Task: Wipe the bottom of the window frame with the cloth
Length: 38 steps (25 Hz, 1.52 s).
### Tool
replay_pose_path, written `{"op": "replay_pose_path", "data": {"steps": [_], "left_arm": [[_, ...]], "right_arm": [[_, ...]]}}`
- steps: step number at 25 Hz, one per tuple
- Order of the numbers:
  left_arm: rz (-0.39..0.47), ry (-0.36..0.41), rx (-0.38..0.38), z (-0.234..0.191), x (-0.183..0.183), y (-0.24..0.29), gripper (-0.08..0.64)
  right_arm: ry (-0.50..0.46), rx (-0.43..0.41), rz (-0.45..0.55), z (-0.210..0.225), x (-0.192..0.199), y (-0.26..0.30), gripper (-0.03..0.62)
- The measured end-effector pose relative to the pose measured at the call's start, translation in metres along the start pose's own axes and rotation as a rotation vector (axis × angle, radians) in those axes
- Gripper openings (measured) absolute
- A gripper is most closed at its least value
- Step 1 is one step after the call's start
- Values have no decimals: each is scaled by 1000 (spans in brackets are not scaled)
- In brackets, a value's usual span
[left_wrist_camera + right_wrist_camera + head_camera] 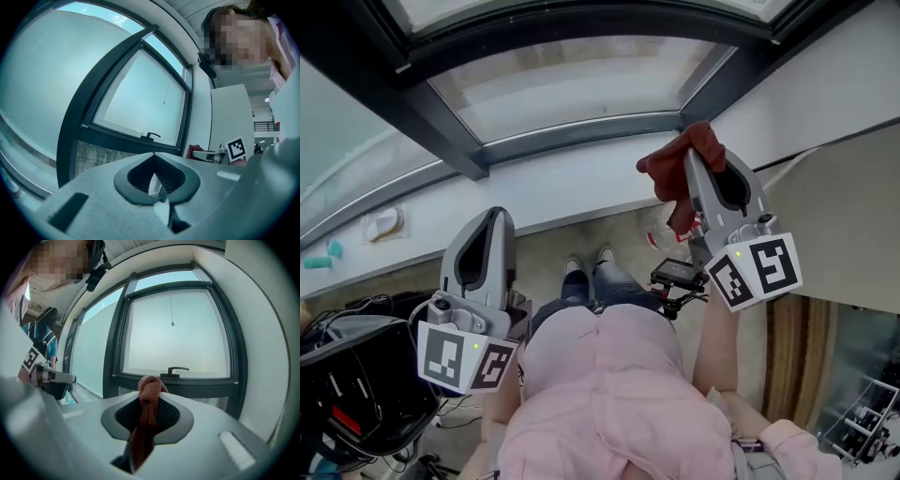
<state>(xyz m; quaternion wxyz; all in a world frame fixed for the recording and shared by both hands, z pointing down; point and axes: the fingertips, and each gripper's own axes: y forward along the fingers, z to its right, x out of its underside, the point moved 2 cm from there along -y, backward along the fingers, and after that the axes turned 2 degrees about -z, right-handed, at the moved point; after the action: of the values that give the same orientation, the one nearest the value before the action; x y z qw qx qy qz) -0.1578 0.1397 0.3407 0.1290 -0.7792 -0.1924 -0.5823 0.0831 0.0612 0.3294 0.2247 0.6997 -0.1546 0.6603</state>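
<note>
A rust-red cloth [673,171] is bunched in my right gripper [695,153], which is shut on it and held up near the white sill [572,183], just below the dark bottom bar of the window frame [581,133]. In the right gripper view the cloth [148,392] sticks out past the jaw tips of the right gripper [150,386], and the frame's bottom bar [201,386] with its handle [177,370] lies ahead. My left gripper [496,216] hangs lower at the left, shut and holding nothing. Its tips [153,154] point toward the window frame [122,138].
A thick dark mullion [412,103] crosses the glass at the left. Small teal items [321,257] and a white object [384,223] lie on the sill's left end. A black bag [356,389] sits at lower left, a black device [677,275] on the floor.
</note>
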Motion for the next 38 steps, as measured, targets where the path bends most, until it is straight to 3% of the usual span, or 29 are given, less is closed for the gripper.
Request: {"op": "replay_pose_path", "data": {"steps": [10,18,25,38], "left_arm": [[-54,-38,-11,11,4,4,0],[-96,-11,-60,28,27,25,0],[-105,-33,-133,28,35,30,0],[-125,-43,-104,16,41,16,0]], "right_arm": [[31,-52,-74,-11,11,-10,60],[78,-89,-118,13,51,-12,60],[86,-125,-134,31,59,2,60],[102,-122,-135,5,64,6,60]]}}
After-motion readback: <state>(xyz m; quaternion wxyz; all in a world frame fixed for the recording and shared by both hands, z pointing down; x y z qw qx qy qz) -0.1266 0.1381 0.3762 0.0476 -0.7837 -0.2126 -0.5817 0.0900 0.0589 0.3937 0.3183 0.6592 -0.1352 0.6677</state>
